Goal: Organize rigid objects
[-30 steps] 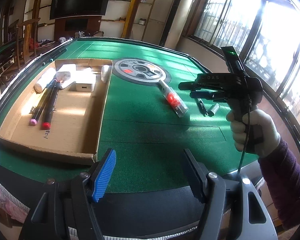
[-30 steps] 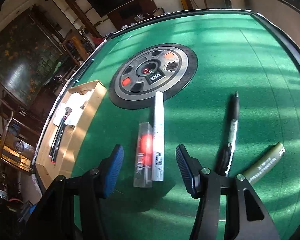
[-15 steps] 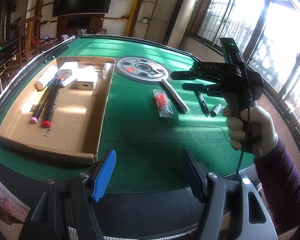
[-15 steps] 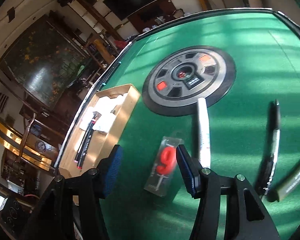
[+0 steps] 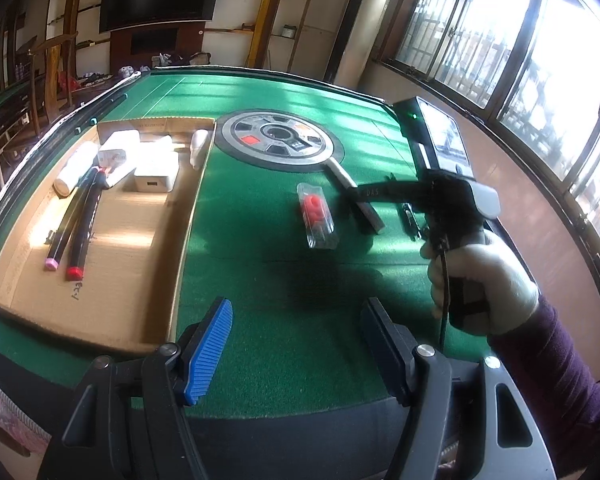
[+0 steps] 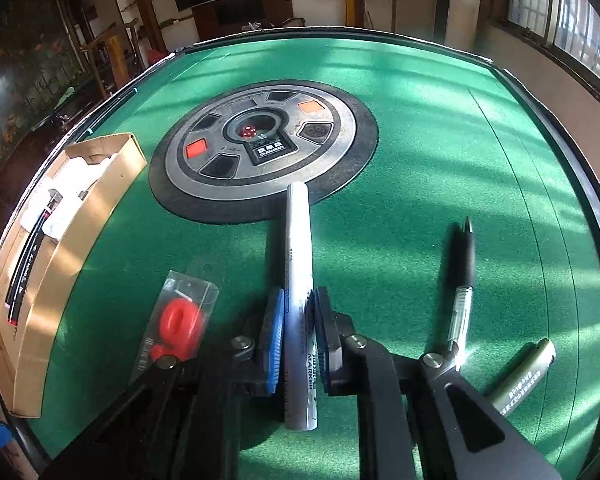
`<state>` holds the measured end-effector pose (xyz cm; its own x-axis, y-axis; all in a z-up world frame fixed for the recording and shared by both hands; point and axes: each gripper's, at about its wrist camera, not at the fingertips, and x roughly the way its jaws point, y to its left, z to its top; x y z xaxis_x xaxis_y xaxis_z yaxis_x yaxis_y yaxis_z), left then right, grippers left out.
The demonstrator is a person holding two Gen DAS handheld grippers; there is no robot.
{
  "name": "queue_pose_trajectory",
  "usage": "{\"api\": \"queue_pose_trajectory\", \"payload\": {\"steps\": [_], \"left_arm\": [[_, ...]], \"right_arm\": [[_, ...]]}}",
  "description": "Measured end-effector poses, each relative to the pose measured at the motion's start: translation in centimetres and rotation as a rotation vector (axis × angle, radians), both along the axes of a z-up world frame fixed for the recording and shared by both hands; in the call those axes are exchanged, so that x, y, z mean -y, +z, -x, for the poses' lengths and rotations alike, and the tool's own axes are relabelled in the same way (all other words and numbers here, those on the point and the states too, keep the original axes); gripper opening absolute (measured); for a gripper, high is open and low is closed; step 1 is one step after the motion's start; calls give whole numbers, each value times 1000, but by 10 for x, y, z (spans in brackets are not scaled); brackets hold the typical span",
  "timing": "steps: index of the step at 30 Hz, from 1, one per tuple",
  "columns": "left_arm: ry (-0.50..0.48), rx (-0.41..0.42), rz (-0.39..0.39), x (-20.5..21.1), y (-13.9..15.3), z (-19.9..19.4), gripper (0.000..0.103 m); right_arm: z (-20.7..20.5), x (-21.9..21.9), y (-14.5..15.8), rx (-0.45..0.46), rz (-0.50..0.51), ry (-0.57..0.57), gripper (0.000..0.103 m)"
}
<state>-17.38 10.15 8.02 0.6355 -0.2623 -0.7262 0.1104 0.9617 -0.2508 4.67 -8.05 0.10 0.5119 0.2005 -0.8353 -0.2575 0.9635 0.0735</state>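
Note:
A silver marker [image 6: 298,248] lies on the green felt, its far end on the round centre panel [image 6: 264,148]. My right gripper [image 6: 298,312] is down over its near half, jaws closing, and both pads touch the barrel. In the left wrist view the same gripper [image 5: 364,196] reaches down onto the marker [image 5: 342,174], held by a gloved hand [image 5: 480,280]. My left gripper [image 5: 298,306] hangs open above bare felt near the front edge, with nothing between its fingers. A cardboard tray [image 5: 120,280] on the left holds two black markers [image 5: 80,216], a white charger [image 5: 156,176] and other white items.
A clear packet with a red candle [image 6: 178,320] lies just left of the silver marker. To its right lie a black pen [image 6: 462,276] and an olive cylinder [image 6: 520,376]. A raised dark rim bounds the table. Windows run along the right side of the room.
My right gripper swung from over the candle packet to the silver marker, dropped lower, and its jaws closed from wide apart onto the barrel. The left gripper stayed open.

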Motion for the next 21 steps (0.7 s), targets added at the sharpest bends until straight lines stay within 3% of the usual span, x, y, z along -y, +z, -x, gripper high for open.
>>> {"api": "queue_pose_trajectory", "payload": {"steps": [4,13,18,20,21], "left_arm": [[-4,-10,-69,19,-5,-37,70],[-30,-111,-166,60,-52,-126,70],[-47,-74,-257,82,-67,-146,70],[-66,-42,-249,86,-67,-147,58],[-75,-28,-258,89,-66,-146,44]], "right_arm": [[4,20,0,10,-29,-28,14],[4,42,-1,-31,-170,-31,14],[2,44,-2,-43,-192,-37,14],[2,45,-2,-45,-198,-39,14],[2,44,-2,-44,-196,-39,14]]}}
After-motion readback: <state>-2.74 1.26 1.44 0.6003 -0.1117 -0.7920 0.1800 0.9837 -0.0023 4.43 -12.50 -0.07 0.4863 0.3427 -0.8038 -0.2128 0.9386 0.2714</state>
